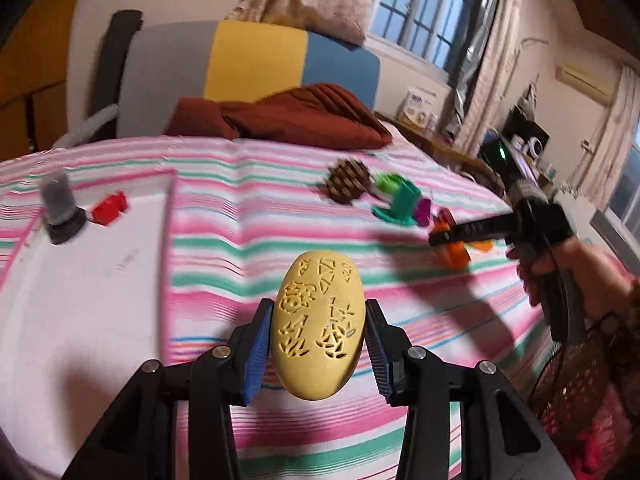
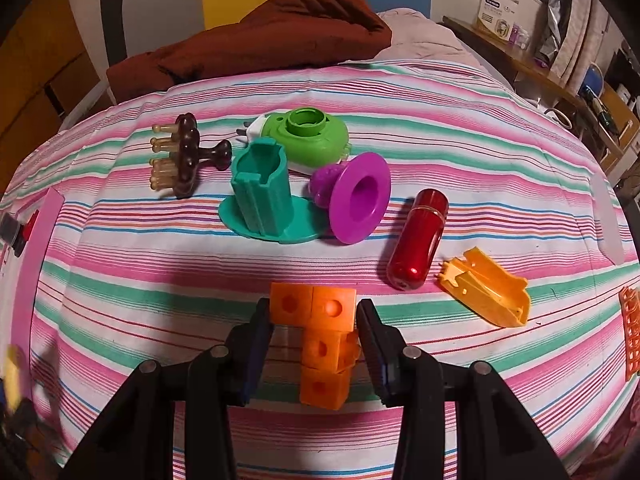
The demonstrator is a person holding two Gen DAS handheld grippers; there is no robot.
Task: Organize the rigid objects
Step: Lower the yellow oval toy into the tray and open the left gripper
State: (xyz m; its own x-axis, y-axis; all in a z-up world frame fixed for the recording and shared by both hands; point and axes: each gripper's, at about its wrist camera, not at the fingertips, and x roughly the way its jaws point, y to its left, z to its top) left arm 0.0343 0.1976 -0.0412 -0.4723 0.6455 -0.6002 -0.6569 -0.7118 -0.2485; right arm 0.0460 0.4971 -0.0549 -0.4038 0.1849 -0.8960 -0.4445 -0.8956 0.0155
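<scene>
My left gripper (image 1: 318,322) is shut on a yellow carved egg (image 1: 318,328), held above the striped bed beside a white tray (image 1: 80,300). The tray holds a black bottle (image 1: 60,210) and a red block (image 1: 110,208). My right gripper (image 2: 314,322) straddles an orange block piece (image 2: 324,336) lying on the bed; its jaws stand beside the piece and seem to touch its top bar. Beyond it lie a teal stand (image 2: 264,196), a purple funnel (image 2: 358,196), a green round toy (image 2: 308,136), a brown massage brush (image 2: 184,158), a red capsule (image 2: 418,244) and an orange plastic part (image 2: 490,292).
A rust-brown blanket (image 2: 260,44) is bunched at the far end of the bed. An orange grid piece (image 2: 631,332) sits at the right edge. Shelves with boxes stand to the right. The right gripper (image 1: 460,236) shows in the left wrist view, over the orange pieces.
</scene>
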